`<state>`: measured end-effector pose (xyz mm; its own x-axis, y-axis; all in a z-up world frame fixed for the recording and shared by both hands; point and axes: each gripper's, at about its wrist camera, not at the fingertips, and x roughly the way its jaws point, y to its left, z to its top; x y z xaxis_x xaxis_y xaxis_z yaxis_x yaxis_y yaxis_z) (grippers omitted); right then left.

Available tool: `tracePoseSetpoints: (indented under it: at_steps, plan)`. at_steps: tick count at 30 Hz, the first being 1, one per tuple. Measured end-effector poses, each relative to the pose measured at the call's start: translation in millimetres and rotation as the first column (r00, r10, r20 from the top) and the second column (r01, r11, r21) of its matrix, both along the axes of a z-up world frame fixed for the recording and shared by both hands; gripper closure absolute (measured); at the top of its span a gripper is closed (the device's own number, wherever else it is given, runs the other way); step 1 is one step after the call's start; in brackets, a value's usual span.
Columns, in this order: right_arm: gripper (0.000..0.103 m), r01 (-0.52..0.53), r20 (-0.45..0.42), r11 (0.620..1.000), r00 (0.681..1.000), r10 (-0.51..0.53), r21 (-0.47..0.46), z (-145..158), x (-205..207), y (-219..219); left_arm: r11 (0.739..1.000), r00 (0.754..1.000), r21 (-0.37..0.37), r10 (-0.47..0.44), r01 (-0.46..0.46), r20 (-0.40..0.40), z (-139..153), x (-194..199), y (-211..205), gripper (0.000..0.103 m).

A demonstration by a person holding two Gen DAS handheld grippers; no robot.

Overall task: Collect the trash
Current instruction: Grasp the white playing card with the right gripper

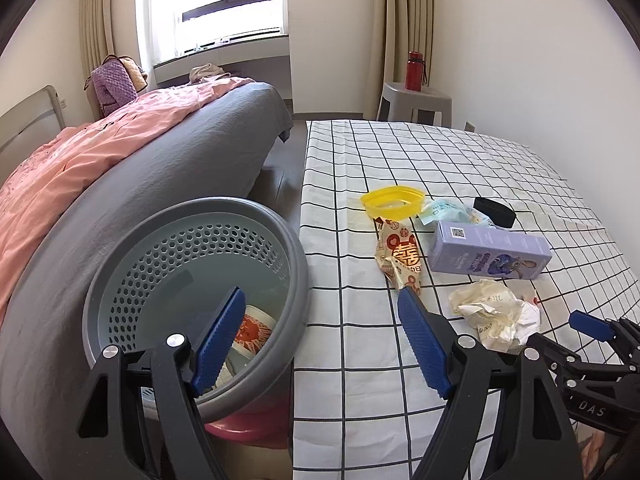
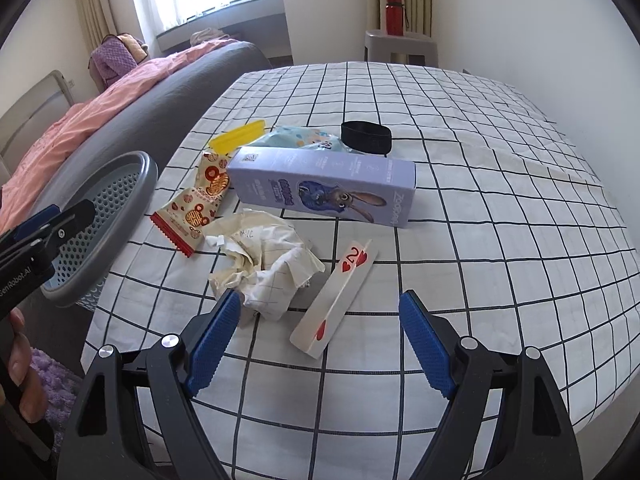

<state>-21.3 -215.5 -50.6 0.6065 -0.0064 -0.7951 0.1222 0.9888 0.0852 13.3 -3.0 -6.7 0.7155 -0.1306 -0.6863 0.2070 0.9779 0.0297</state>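
Crumpled paper [image 2: 264,270] lies on the checked tablecloth [image 2: 480,240], w/ a folded 2-of-hearts card [image 2: 334,300] just beside it and a red-patterned wrapper [image 2: 196,212] and purple box [image 2: 324,184] behind. My right gripper [image 2: 320,320] hovers low over paper and card, fingers spread, holding nothing. My left gripper [image 1: 320,320] is released too, straddling the grey bin's [image 1: 192,288] rim; one wrapper [image 1: 254,332] sits inside.

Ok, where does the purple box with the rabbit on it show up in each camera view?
Left wrist view: the purple box lies right of centre on the checked cloth, beyond the crumpled paper.
Right wrist view: it lies at centre, slightly above the middle, again just beyond the crumpled paper.
Shared landmark: the red bottle on the stool at the back wall.
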Motion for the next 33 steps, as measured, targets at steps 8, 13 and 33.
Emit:
tracePoseSetpoints:
  at_steps: [8, 13, 33]
  plan:
    - [0.023, 0.014, -0.042, 0.998, 0.999, -0.017, -0.060, -15, 1, 0, 1.000, 1.000, 0.003, -0.012, 0.012, -0.007, -2, -1, -6, 0.028]
    - [0.023, 0.013, -0.049, 0.996, 0.999, -0.017, -0.085, -19, 0, 0, 1.000, 1.000, 0.001, -0.014, 0.014, -0.012, -2, 1, -7, 0.028]
    - [0.028, 0.123, -0.082, 0.981, 0.987, -0.136, -0.146, -26, -8, -34, 1.000, 1.000, 0.003, -0.025, 0.025, -0.011, -3, 0, -16, 0.028]
